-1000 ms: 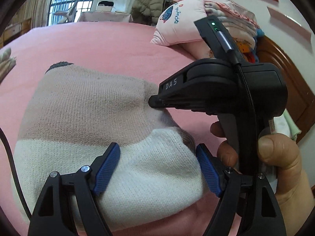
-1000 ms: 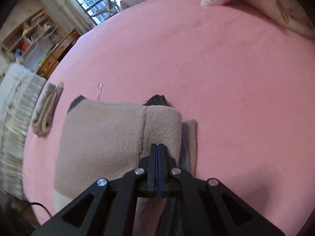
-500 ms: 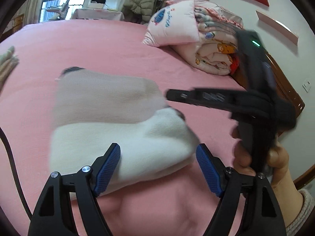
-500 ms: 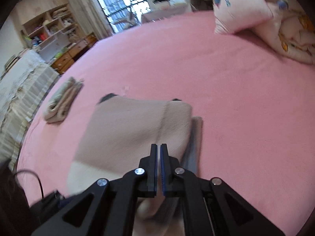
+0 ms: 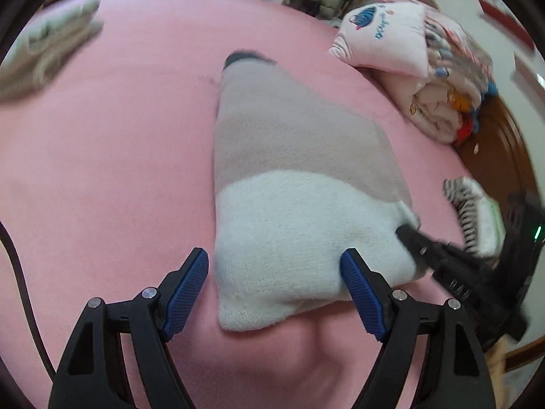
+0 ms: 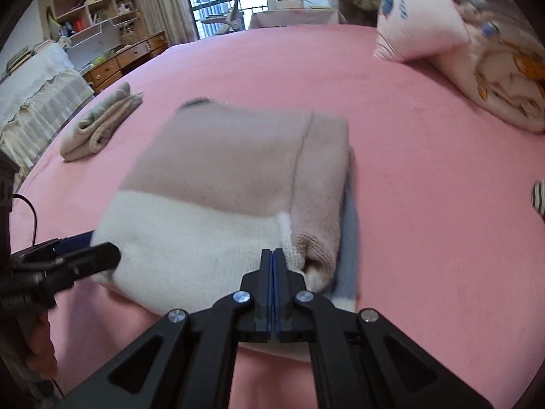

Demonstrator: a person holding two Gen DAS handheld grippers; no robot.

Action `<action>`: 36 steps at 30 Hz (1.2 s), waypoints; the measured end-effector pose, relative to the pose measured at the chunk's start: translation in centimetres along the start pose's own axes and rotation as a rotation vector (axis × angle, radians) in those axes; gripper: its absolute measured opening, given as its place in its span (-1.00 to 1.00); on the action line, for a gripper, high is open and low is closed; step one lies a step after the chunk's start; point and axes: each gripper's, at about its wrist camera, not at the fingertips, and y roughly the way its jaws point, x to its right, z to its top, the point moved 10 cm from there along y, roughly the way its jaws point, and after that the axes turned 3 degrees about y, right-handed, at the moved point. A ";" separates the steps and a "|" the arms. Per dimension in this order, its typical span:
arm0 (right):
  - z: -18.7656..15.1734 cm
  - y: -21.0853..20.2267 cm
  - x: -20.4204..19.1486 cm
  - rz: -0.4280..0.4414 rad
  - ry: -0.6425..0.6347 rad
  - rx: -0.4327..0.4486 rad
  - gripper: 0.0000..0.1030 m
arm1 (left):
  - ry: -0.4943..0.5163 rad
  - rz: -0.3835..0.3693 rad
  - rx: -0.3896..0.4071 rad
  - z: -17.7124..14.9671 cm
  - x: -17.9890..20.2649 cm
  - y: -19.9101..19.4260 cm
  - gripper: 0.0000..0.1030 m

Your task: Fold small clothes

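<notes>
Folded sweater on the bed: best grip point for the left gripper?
Probably the sweater's near white corner, hem edge, entering low from the near side. That corner lies between the left gripper's open fingers, thick and slightly lifted off the bed.

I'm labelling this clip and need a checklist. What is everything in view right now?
sweater: 1, beige and white, folded, middle of the bed
folded cloth: 1, beige, far left of the bed
pillow: 1, pink, head of the bed
quilt: 1, printed pink, rolled beside the pillow
striped garment: 1, black and white, right bed edge
bed sheet: 1, pink
left gripper: 1, black, blue pads, open
right gripper: 1, black, shut at the sweater's near edge
</notes>
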 end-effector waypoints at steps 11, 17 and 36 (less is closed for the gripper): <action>-1.3 0.4 0.6 0.021 0.086 0.047 -1.00 | 0.004 0.000 -0.016 -1.4 0.5 -0.4 0.56; -1.2 0.3 0.8 0.041 0.167 0.016 -1.00 | 0.015 0.032 0.001 -1.3 0.8 -2.2 0.54; 0.5 -10.9 1.2 -0.039 0.132 0.115 0.55 | 0.173 0.117 0.047 0.5 3.9 -12.0 0.90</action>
